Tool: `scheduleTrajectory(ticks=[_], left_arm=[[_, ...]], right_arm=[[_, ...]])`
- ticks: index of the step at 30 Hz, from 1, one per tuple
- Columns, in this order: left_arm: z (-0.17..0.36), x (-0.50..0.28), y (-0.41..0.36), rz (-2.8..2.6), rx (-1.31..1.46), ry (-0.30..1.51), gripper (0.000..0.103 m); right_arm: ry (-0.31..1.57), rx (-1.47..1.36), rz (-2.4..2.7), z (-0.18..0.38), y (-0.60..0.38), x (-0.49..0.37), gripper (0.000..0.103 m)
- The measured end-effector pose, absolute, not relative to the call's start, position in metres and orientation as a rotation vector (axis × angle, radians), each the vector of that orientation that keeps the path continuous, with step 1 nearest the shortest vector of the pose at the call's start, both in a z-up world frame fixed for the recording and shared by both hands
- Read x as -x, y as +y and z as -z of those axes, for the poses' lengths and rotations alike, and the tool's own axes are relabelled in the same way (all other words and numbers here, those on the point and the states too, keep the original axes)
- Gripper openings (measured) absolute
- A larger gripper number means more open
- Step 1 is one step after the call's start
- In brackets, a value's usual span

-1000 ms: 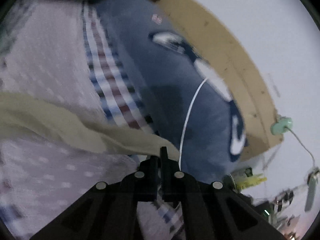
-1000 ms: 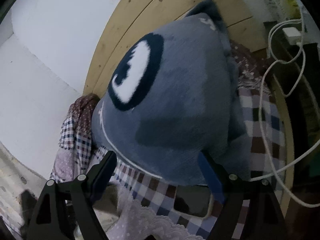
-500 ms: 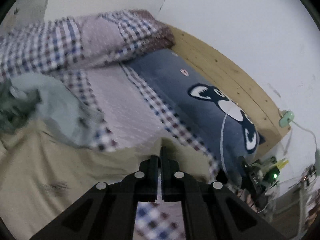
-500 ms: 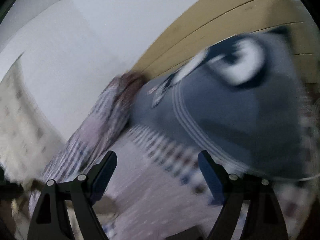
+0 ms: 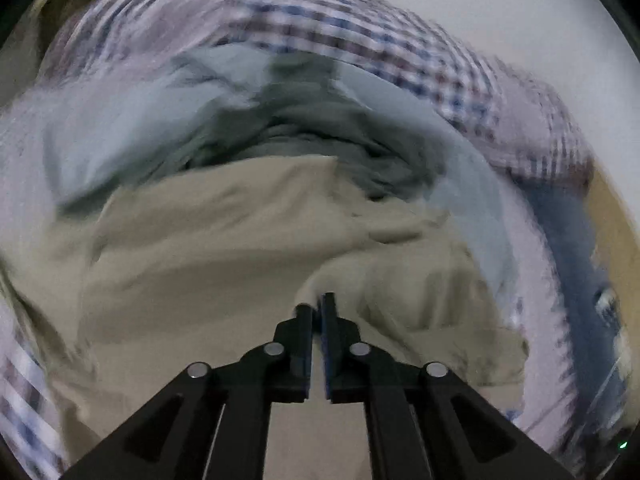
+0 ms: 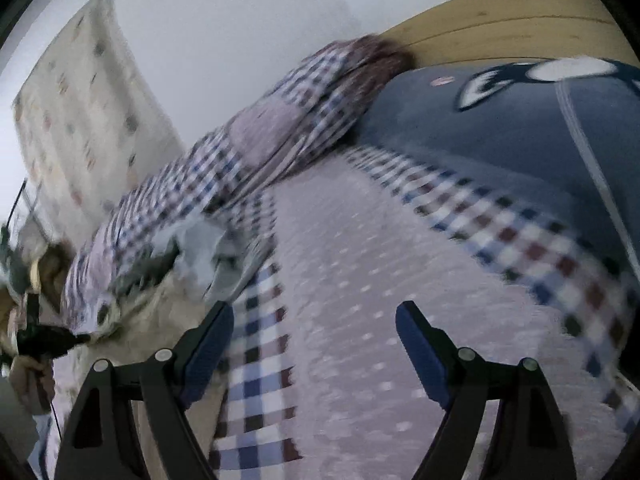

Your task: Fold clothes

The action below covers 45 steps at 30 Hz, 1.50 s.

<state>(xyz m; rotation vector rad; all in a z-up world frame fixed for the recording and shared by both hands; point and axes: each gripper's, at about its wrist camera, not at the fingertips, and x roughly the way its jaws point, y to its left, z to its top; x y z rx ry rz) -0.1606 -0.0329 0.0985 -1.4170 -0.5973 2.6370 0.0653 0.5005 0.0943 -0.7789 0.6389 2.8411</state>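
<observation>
— What's the beige garment (image 5: 224, 248) made of?
— Soft matt cloth, creased. The grey clothes (image 5: 304, 136) behind it are cloth too, more crumpled.
— And the bed?
— A checked quilt (image 6: 256, 364) of woven cloth with dotted pale panels, matt. The blue pillow (image 6: 500, 136) looks plush, slightly fuzzy.
— The headboard (image 6: 500, 28)?
— Pale wood, smooth, with visible grain and plank seams.
— The tools?
— The left gripper (image 5: 318, 312) is matt black plastic with shiny metal rivets; the right gripper (image 6: 316, 320) has blue pads (image 6: 416, 344).
</observation>
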Motion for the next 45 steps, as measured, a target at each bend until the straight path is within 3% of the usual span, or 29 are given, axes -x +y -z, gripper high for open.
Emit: scheduleTrajectory(ticks=[2, 3, 4, 5, 7, 9, 11, 21, 25, 32, 37, 44, 45], left_arm=[[-0.09, 0.146, -0.058, -2.615, 1.343, -0.736, 0.037], [-0.089, 0.137, -0.064, -2.602, 1.307, -0.766, 0.061], [-0.088, 0.129, -0.07, -2.588, 1.27, -0.796, 0.071], [-0.087, 0.121, -0.076, -2.573, 1.235, -0.825, 0.073], [-0.083, 0.125, -0.073, -2.536, 1.256, -0.832, 0.074], [-0.08, 0.129, -0.071, -2.499, 1.275, -0.839, 0.074], [-0.076, 0.133, -0.068, -2.461, 1.295, -0.846, 0.075], [-0.056, 0.172, -0.033, -2.292, 1.455, -0.854, 0.075], [-0.052, 0.181, -0.019, -2.261, 1.474, -1.042, 0.075], [-0.032, 0.173, -0.017, -2.185, 1.406, -1.554, 0.075], [-0.022, 0.169, -0.015, -2.263, 1.33, -1.678, 0.073], [-0.016, 0.167, -0.035, -2.388, 1.317, -1.705, 0.043], [-0.014, 0.168, -0.037, -2.393, 1.333, -1.703, 0.032]], right_arm=[[0.562, 0.845, -2.884, -0.088, 0.479, -0.049, 0.087], [0.519, 0.882, -2.91, -0.084, 0.466, -0.041, 0.087], [0.49, 0.91, -2.926, -0.081, 0.455, -0.035, 0.086], [0.469, 0.931, -2.943, -0.077, 0.446, -0.031, 0.085], [0.4, 0.983, -2.974, -0.07, 0.424, -0.02, 0.077], [0.325, 1.039, -2.987, -0.063, 0.403, -0.01, 0.056], [0.26, 1.089, -2.989, -0.056, 0.385, -0.001, 0.049], [0.106, 1.165, -2.978, -0.037, 0.346, 0.021, 0.049], [0.071, 1.181, -2.967, -0.033, 0.341, 0.025, 0.049], [0.083, 1.168, -2.959, -0.036, 0.346, 0.024, 0.049], [0.123, 1.152, -2.954, -0.038, 0.353, 0.023, 0.049], [0.158, 1.139, -2.961, -0.04, 0.359, 0.021, 0.049], [0.162, 1.142, -2.959, -0.039, 0.36, 0.022, 0.049]])
